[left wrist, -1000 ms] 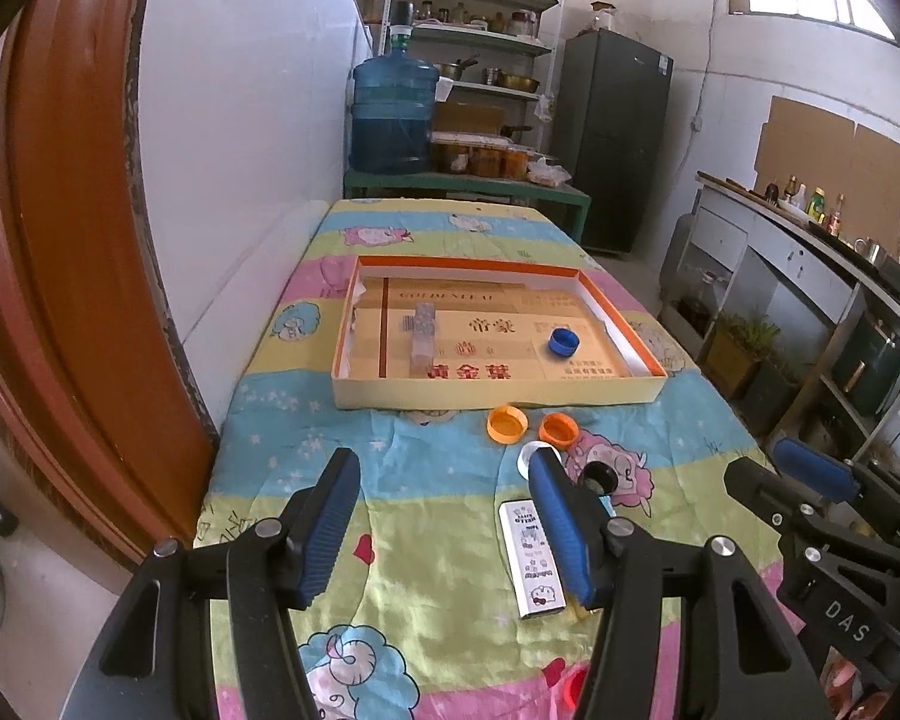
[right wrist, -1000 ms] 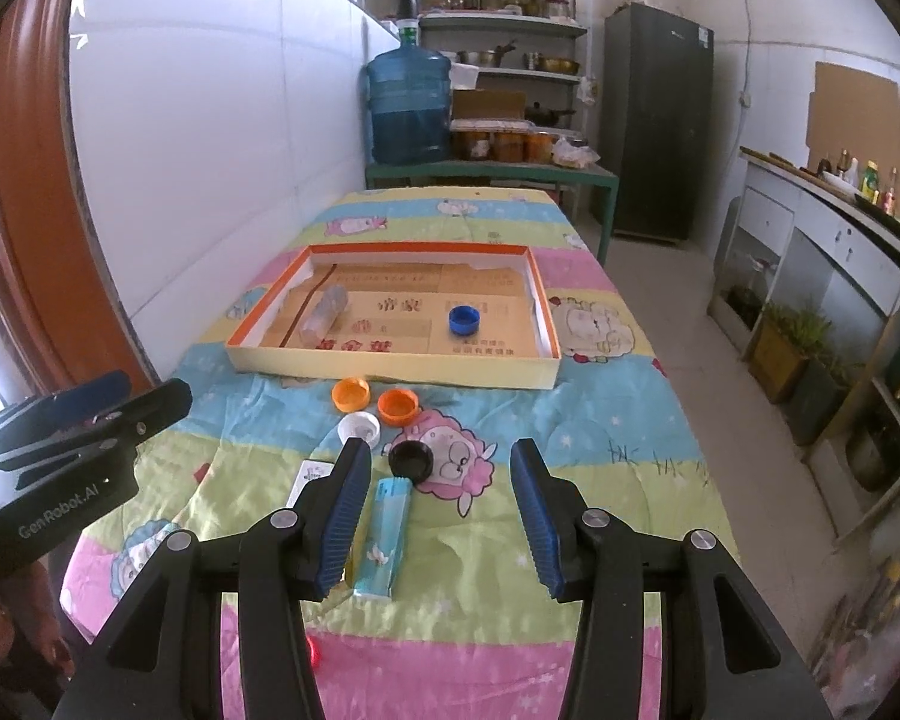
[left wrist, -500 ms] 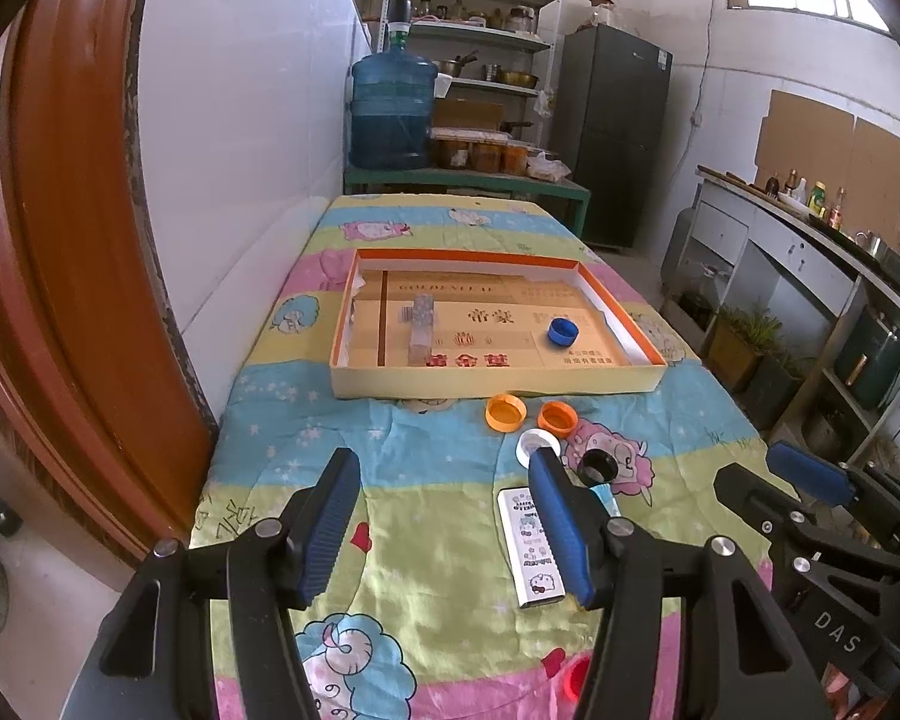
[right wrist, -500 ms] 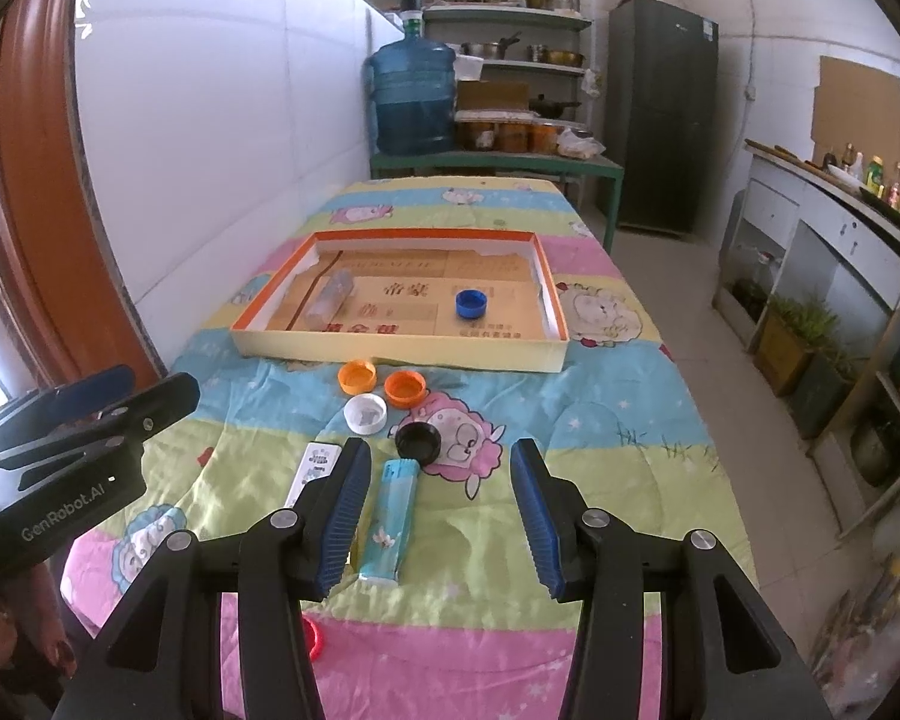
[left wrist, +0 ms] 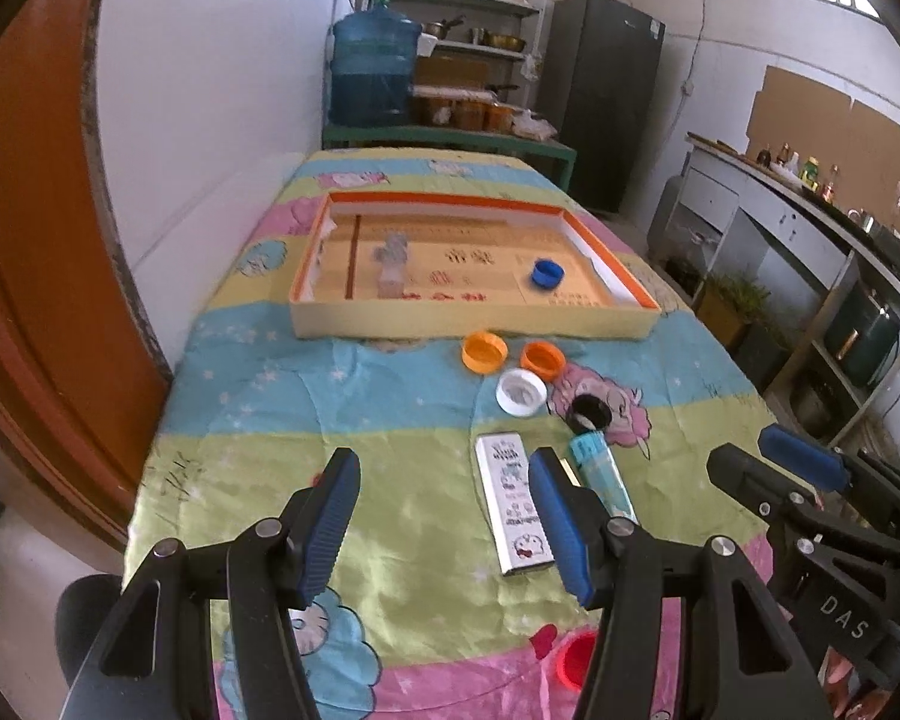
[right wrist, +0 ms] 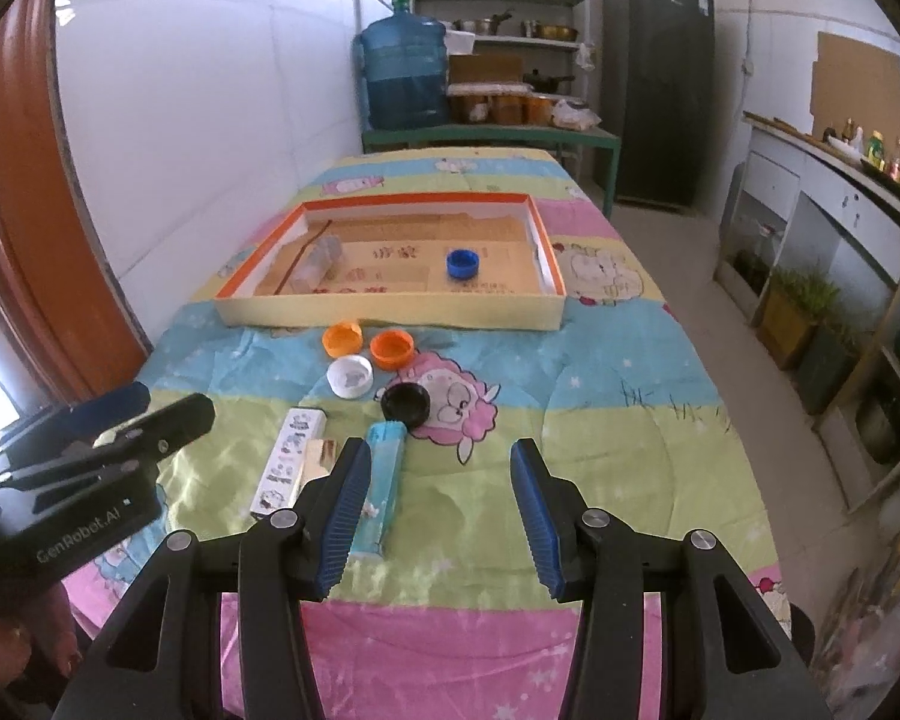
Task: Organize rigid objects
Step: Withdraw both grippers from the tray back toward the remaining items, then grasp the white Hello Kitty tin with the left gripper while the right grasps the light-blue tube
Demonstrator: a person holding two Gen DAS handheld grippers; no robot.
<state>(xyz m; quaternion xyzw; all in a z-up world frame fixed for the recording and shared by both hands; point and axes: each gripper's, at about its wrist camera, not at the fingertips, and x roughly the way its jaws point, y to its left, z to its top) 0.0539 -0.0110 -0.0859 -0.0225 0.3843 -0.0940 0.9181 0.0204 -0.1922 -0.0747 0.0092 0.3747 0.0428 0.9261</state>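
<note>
**Both grippers hang open over the table, nothing held**

Left wrist view: the left gripper (left wrist: 444,516) has its jaws wide apart with only the patterned cloth (left wrist: 390,420) between them. Just beside its right finger lie a white box (left wrist: 510,498) and a light blue tube (left wrist: 600,474). Farther off sit two orange caps (left wrist: 484,351), a white cap (left wrist: 521,392) and a black cap (left wrist: 590,412). The shallow tray (left wrist: 468,321) holds a blue cap (left wrist: 548,273) and a clear, blurred bottle (left wrist: 390,261). A red cap (left wrist: 577,657) shows near the bottom edge.

Right wrist view: the right gripper (right wrist: 438,510) is open about halfway and empty. The tube (right wrist: 381,480) lies just beside its left finger, the box (right wrist: 288,459) left of that. The left gripper (right wrist: 108,420) appears at the left edge.
</note>
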